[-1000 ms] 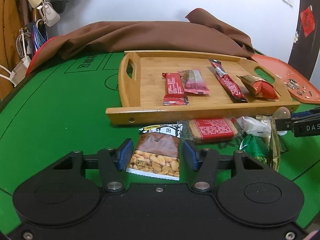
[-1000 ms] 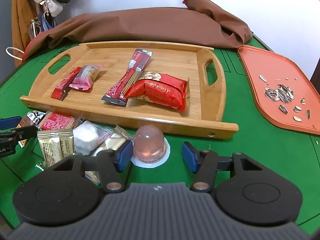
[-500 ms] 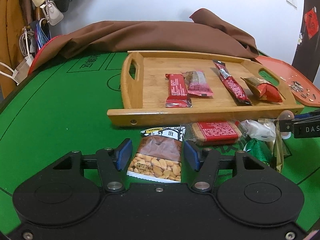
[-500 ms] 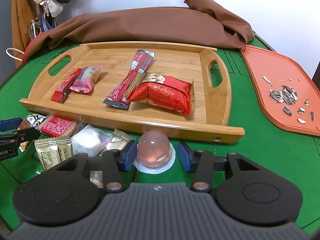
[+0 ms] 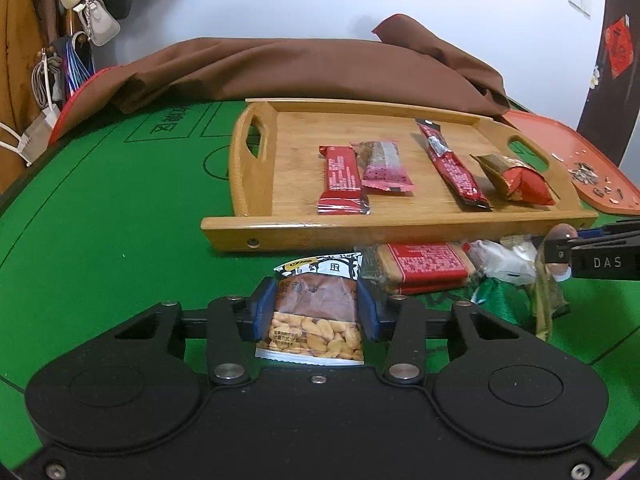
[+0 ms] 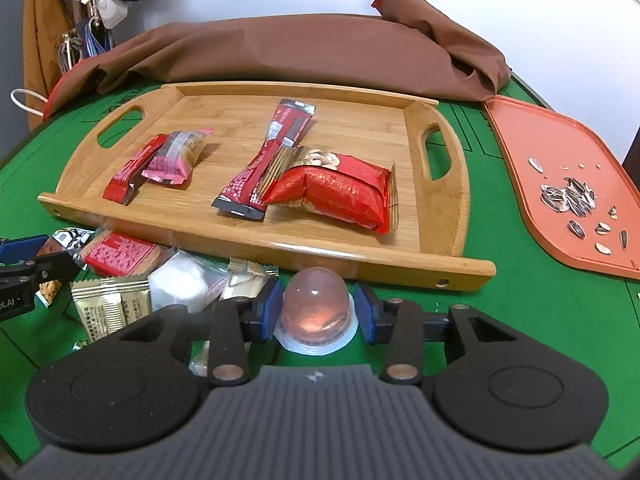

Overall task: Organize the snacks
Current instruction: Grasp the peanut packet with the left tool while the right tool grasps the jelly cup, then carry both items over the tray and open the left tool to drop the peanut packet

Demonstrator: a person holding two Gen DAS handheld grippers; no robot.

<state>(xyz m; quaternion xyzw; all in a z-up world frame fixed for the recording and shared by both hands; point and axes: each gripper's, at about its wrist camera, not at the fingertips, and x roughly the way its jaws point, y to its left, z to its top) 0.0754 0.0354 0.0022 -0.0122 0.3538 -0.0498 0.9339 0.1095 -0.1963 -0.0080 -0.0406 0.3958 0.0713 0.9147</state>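
Snacks lie on a green table, some already in a wooden tray (four wrapped packets). The left gripper has its blue pads pressed against both sides of a peanut packet just in front of the tray's near edge. The right gripper is closed around a clear jelly cup by the tray's near edge, beside a small pile of loose wrapped snacks.
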